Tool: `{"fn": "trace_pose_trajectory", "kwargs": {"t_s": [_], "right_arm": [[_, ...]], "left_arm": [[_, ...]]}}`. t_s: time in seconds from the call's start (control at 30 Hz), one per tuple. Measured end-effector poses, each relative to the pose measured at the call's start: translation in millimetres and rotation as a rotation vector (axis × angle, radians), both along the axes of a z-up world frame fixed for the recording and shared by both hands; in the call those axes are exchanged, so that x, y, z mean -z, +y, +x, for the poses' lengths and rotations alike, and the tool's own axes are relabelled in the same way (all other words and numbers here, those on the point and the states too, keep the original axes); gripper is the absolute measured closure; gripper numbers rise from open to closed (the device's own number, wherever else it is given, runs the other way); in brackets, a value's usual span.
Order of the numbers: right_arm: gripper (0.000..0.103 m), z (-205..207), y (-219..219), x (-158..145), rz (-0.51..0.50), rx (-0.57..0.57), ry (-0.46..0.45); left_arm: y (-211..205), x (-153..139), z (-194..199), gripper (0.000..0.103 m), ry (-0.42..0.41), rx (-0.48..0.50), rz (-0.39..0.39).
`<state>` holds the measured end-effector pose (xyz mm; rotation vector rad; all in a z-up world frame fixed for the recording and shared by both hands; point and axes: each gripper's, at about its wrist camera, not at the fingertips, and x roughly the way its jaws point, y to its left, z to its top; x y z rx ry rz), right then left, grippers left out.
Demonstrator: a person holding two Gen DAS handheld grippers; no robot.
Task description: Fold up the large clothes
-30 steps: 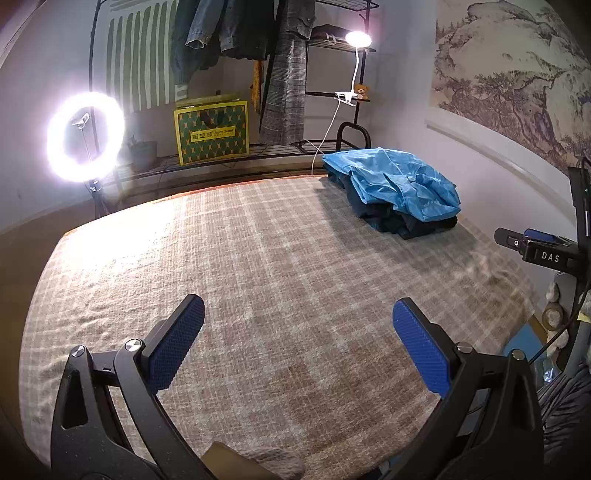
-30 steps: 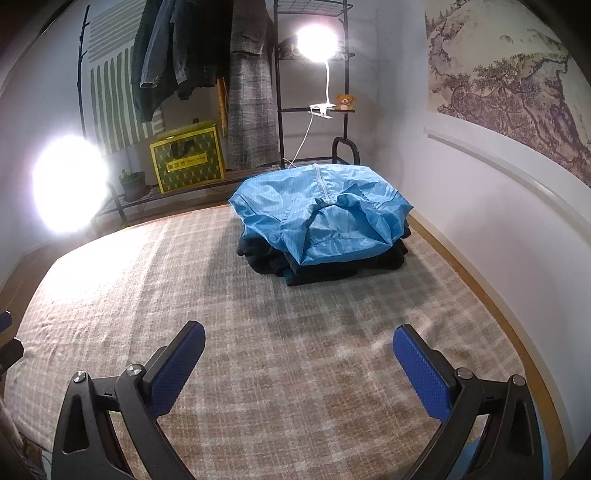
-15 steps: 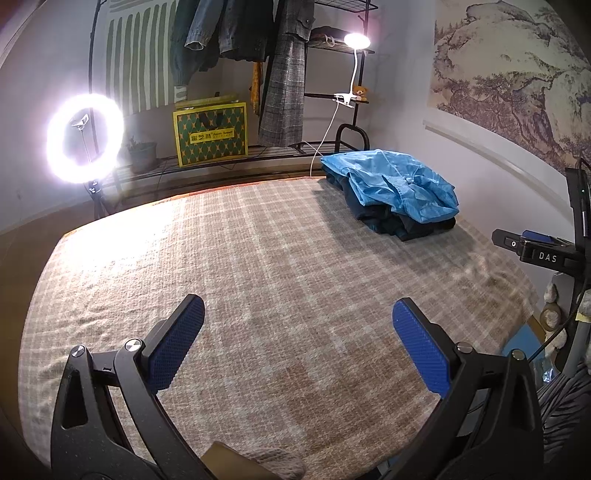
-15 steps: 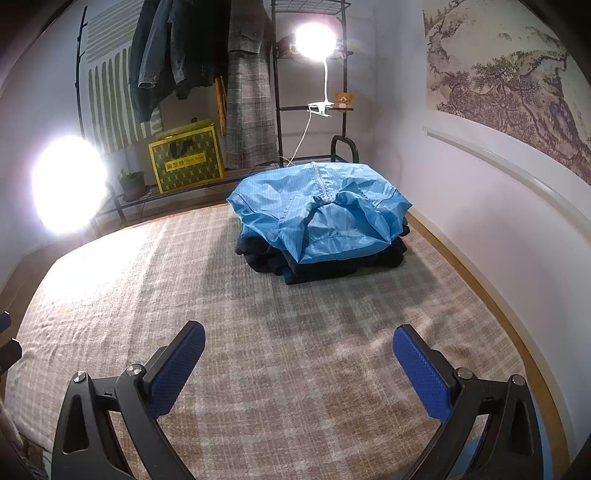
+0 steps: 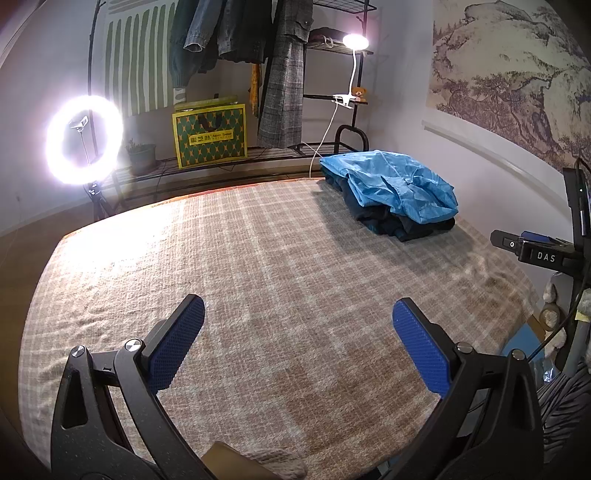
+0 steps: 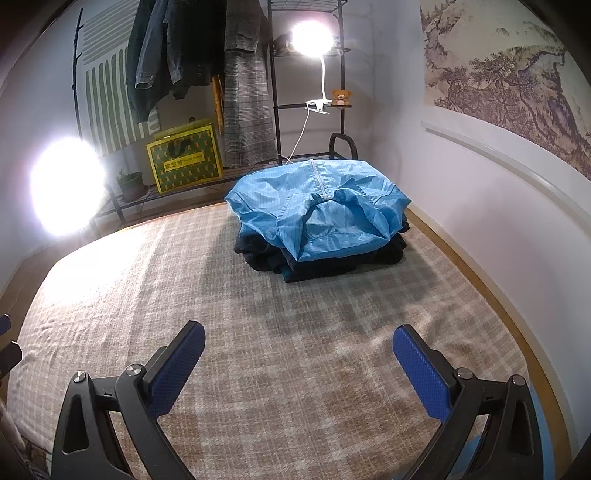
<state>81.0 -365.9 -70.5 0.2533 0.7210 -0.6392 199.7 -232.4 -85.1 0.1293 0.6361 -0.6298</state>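
Note:
A folded light-blue jacket point(image 5: 391, 186) point(image 6: 317, 206) tops a stack of dark folded clothes point(image 5: 388, 225) point(image 6: 325, 260) at the far right corner of a bed with a beige plaid blanket point(image 5: 277, 266) point(image 6: 258, 317). My left gripper point(image 5: 297, 332) hovers open over the blanket's near middle, with nothing between its blue pads. My right gripper point(image 6: 297, 354) is open too, well short of the stack, which lies straight ahead of it. Part of the right gripper's body point(image 5: 535, 251) shows at the right edge of the left wrist view.
A clothes rack point(image 5: 288, 74) with hanging garments and a yellow-green bag point(image 5: 210, 134) stands behind the bed. A ring light point(image 5: 83, 138) glares at the back left, a clip lamp point(image 6: 312, 35) at the back. The wall point(image 6: 498, 206) runs along the bed's right side.
Both grippers have pulled back slightly from the stack; in the right wrist view the stack sits a little farther off. Both stay open.

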Motion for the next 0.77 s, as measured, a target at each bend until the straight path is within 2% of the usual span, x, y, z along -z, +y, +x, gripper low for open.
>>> {"fn": "trace_pose_trajectory", "kwargs": {"t_s": [0.47,0.6,0.77], "right_arm": [[0.0,0.4,-3.0,3.4,0.004,-0.001,0.004],[0.0,0.4,-5.4,4.0,0.008,0.001,0.002],[0.0,-0.3,-7.5,3.7,0.009,0.007,0.002]], "left_arm": [[-0.1,-4.3,-0.6,0.0,-0.008,-0.003,-0.008],[2.3,-9.7,-6.0,0.0,-0.059,-0.026,-0.02],[3.8,-12.1,-3.2,0.0,-0.062,-0.043,-0.029]]}}
